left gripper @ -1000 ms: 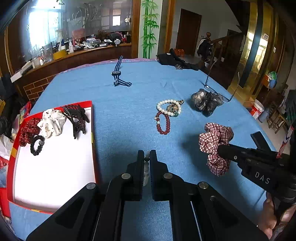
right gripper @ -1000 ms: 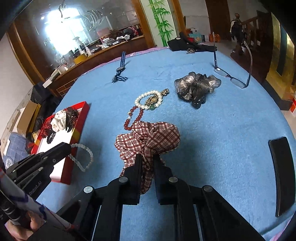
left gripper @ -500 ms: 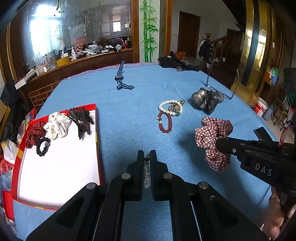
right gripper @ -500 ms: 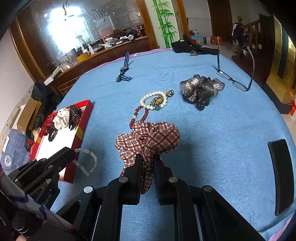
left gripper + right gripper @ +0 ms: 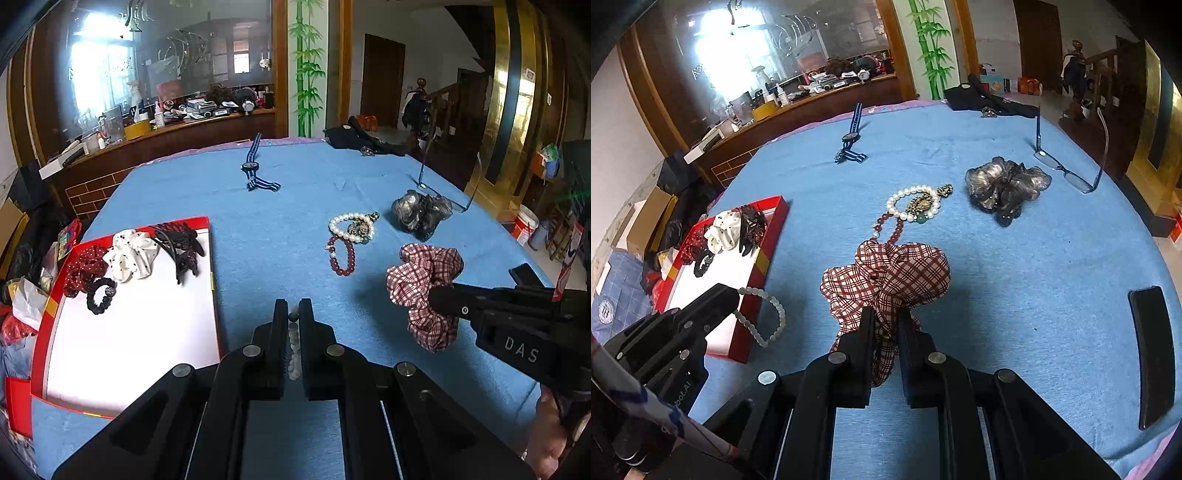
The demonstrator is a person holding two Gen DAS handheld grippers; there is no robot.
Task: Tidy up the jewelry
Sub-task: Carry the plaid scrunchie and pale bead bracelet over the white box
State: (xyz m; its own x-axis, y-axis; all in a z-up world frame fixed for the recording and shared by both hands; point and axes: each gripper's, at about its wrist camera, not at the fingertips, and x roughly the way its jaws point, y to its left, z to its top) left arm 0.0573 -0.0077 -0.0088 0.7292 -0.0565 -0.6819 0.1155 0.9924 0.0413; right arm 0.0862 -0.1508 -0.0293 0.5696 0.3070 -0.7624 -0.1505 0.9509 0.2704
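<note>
My left gripper (image 5: 293, 308) is shut on a pale bead bracelet (image 5: 764, 314), held above the blue cloth just right of the red tray (image 5: 212, 266); the bracelet dangles from it in the right wrist view. My right gripper (image 5: 886, 314) is shut on a red plaid scrunchie (image 5: 886, 273), lifted above the cloth; it also shows in the left wrist view (image 5: 424, 273). The tray holds a white dotted scrunchie (image 5: 129, 254), a red dotted scrunchie (image 5: 83, 267), a black hair tie (image 5: 99, 295) and dark claw clips (image 5: 181, 243).
On the cloth lie a pearl bracelet with a charm (image 5: 352, 227), a dark red bead bracelet (image 5: 341, 254), a grey scrunchie (image 5: 421, 214), glasses (image 5: 1071, 162), a striped watch (image 5: 255, 171) and a black phone (image 5: 1152, 350). Dark clothing (image 5: 362, 140) lies at the far edge.
Both grippers have moved left towards the red tray with their loads. The tray looks closer in both views.
</note>
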